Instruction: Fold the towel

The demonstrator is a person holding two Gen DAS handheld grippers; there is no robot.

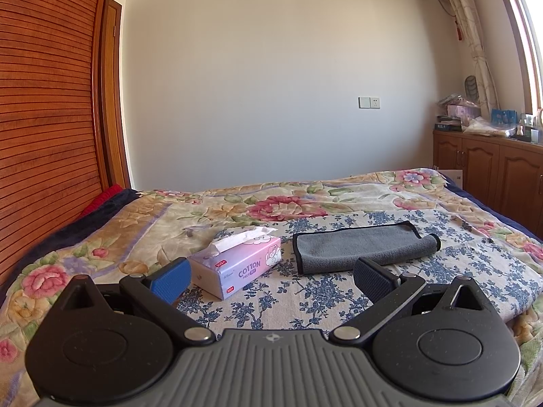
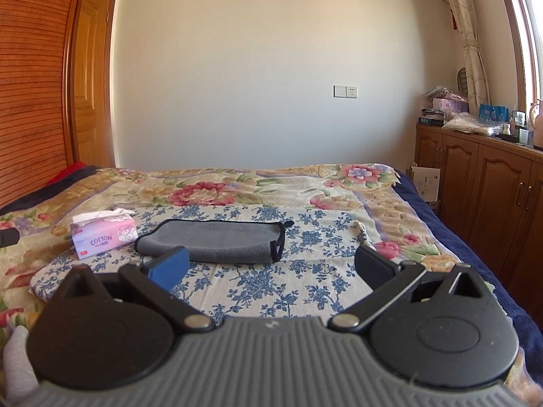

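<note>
A grey towel [image 1: 359,246] with a black hem lies folded on the blue-flowered cloth on the bed. It also shows in the right wrist view [image 2: 217,239]. My left gripper [image 1: 271,279] is open and empty, held a little short of the towel and to its left. My right gripper [image 2: 271,266] is open and empty, just in front of the towel's near edge. Neither gripper touches the towel.
A pink tissue box [image 1: 237,266] stands left of the towel, also in the right wrist view [image 2: 105,237]. The bed carries a floral blanket [image 1: 278,203]. A wooden wardrobe [image 1: 44,101] rises at the left. Wooden cabinets [image 2: 482,183] with clutter stand at the right.
</note>
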